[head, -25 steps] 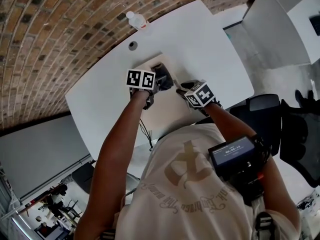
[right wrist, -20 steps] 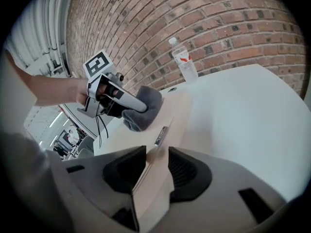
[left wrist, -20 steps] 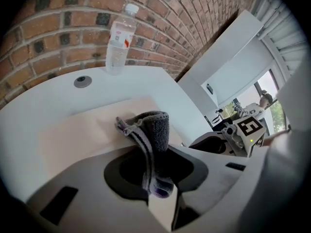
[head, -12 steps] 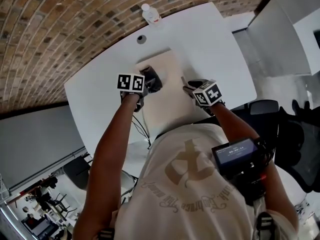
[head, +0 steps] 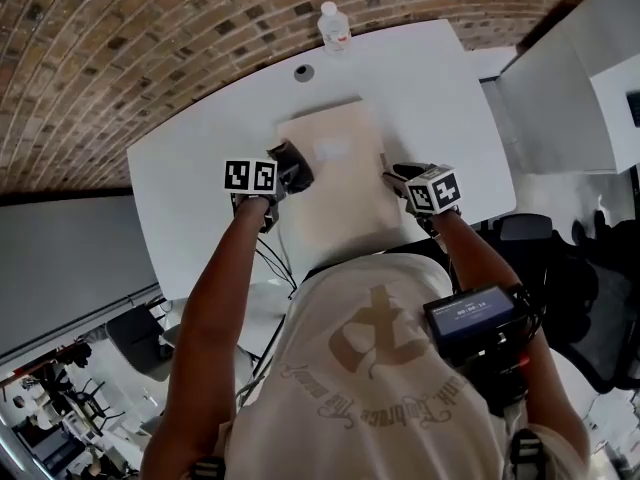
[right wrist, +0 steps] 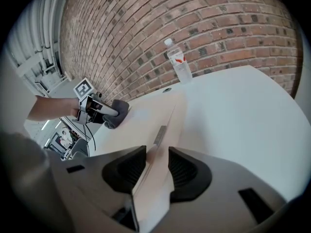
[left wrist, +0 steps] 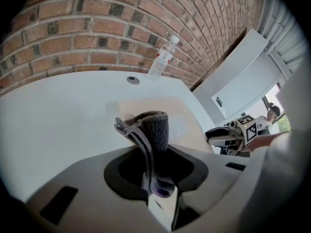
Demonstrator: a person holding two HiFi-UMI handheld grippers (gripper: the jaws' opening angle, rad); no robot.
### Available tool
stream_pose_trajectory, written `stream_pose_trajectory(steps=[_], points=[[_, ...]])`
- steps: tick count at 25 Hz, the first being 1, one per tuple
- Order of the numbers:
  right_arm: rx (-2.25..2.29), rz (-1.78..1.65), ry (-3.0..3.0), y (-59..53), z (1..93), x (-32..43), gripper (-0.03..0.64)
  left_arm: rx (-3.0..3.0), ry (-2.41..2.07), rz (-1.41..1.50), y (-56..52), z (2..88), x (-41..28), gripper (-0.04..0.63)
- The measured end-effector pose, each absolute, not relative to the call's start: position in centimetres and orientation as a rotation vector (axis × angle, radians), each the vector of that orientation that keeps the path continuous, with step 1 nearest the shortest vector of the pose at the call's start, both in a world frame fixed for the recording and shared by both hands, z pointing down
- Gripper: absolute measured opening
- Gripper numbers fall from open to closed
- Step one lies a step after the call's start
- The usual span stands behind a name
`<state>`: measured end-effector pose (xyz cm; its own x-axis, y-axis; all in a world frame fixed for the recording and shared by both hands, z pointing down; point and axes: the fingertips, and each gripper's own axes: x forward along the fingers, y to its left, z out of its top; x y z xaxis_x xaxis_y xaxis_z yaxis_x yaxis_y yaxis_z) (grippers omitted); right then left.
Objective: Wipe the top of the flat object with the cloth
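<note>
A flat beige board (head: pixel 340 183) lies on the white table (head: pixel 200 178). My left gripper (head: pixel 285 173) is shut on a dark grey cloth (head: pixel 292 164), which sits at the board's left edge. In the left gripper view the cloth (left wrist: pixel 151 130) stands folded up out of the jaws, with the board (left wrist: pixel 146 106) beyond it. My right gripper (head: pixel 395 176) is shut on the board's right edge. The right gripper view shows the board (right wrist: pixel 146 120) running out from between the jaws of the right gripper (right wrist: pixel 156 161). The left gripper (right wrist: pixel 104 111) and cloth (right wrist: pixel 118 111) are over at its far side.
A clear water bottle (head: pixel 334 25) stands at the table's far edge by the brick wall (head: pixel 120 48), beside a round cable hole (head: pixel 303 72). Cables (head: pixel 272 258) hang off the near edge. A dark office chair (head: pixel 600 298) is at the right.
My left gripper has carried the cloth from the middle of the board over to its left edge. The right gripper has stayed on the board's right edge. The head view has shifted.
</note>
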<state>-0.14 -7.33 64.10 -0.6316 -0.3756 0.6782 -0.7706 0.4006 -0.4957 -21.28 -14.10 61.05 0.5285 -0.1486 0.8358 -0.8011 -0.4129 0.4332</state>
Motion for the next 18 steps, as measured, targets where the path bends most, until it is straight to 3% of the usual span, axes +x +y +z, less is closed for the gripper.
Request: stream_pose_trajectory(steps=[12, 18], points=[[1.091, 1.138, -2.139, -7.3, 63.9, 0.1, 0.155, 1.799, -0.825, 0.789, -11.1, 61.1, -27.1, 0.104], [1.071, 1.215, -2.165, -7.1, 63.8, 0.1, 0.155, 1.853, -0.782, 0.703, -9.3, 58.6, -24.5, 0.104]])
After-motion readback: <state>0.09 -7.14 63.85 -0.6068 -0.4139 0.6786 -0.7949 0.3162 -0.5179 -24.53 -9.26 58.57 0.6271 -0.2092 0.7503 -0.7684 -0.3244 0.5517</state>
